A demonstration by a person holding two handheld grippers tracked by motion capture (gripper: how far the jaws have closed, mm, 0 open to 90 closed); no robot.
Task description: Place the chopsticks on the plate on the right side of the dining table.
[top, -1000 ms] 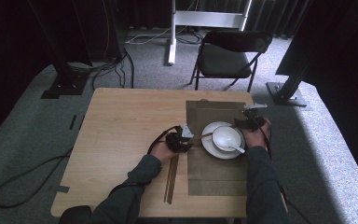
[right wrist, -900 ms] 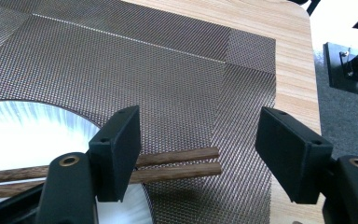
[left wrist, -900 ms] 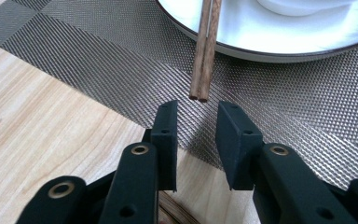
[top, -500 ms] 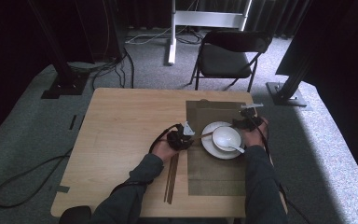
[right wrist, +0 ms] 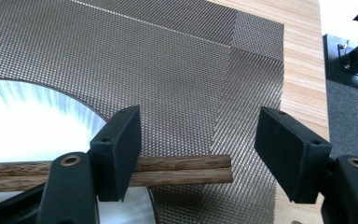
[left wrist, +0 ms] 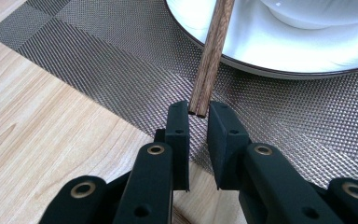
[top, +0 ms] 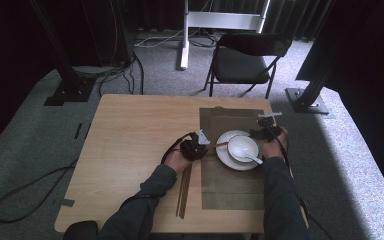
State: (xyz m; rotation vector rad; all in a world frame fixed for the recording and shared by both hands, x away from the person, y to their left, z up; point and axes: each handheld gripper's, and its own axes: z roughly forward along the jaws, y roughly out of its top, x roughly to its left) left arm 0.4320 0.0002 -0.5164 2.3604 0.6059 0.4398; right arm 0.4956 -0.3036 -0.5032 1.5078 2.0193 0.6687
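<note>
Left gripper view: left tool (left wrist: 198,114), jaws just closing, pinches the chopsticks (left wrist: 213,51) end, which run toward twelve o'clock over the plate (left wrist: 279,70). Right tool (right wrist: 198,154) stands open across them.

- No text, label, brand, number or sign can be read on anything in these views.

Two chopstick pairs (top: 184,192), one plate (top: 225,155), one bowl (top: 242,146).
</note>
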